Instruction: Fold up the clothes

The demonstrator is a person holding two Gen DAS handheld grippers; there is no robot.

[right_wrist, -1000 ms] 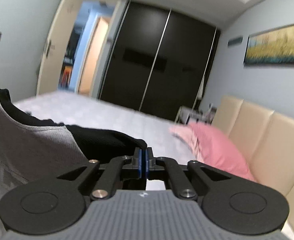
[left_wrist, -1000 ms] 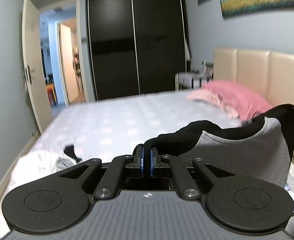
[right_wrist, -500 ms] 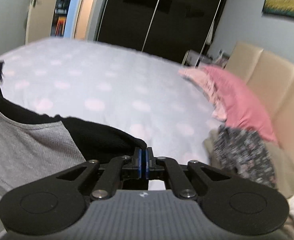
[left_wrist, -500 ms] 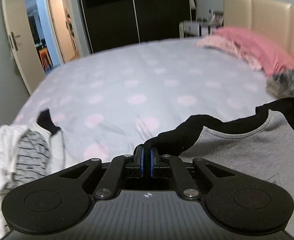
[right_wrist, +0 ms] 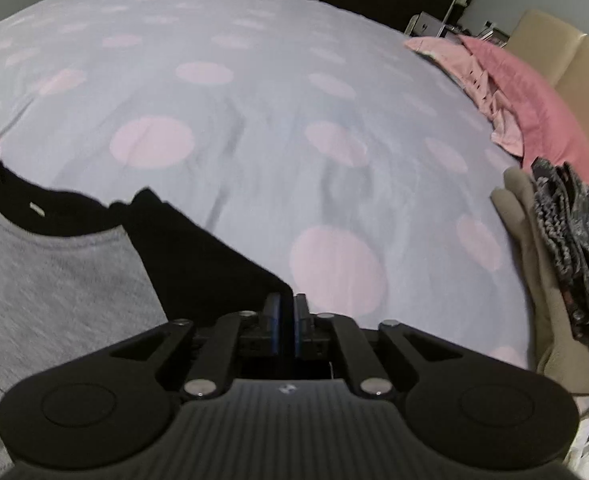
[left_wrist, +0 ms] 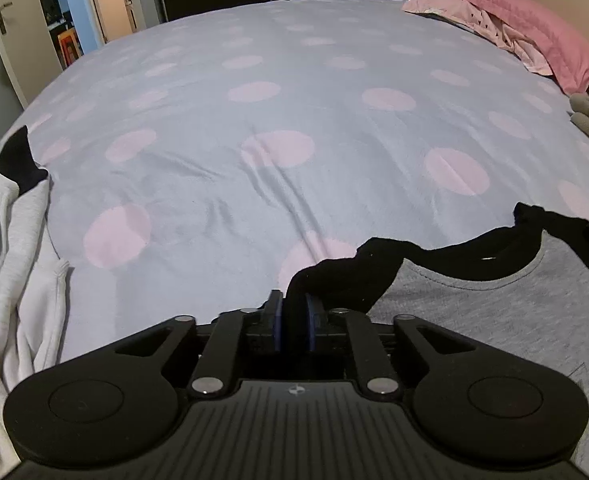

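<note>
Grey knit with black sleeves and a black neckband: that is the shirt [left_wrist: 494,304] stretched between my two grippers, filling the lower right of my left view and the lower left of my right view [right_wrist: 54,280].

My left gripper [left_wrist: 293,326] sits at bottom centre of its frame. Its jaws have just been opening and now stand a narrow gap apart, with the black shoulder fabric still running down between the blue pads [left_wrist: 277,324]. I cannot tell whether the pads still press on the cloth or merely flank it.

My right gripper [right_wrist: 287,326] is likewise at bottom centre of its frame. Its jaws have also just been opening, to a slimmer slit. The black sleeve edge comes to a point right at the left pad [right_wrist: 275,322] and dips into the gap, but how firmly it is caught I cannot tell.

Beyond the shirt the pale blue bedsheet [left_wrist: 294,120] with pink dots fills both views. A pink pillow [left_wrist: 534,32] lies at upper right, white and striped clothes [left_wrist: 10,240] are heaped at the left edge of the left view, and a patterned dark garment [right_wrist: 574,240] lies on a beige one at the right edge of the right view
</note>
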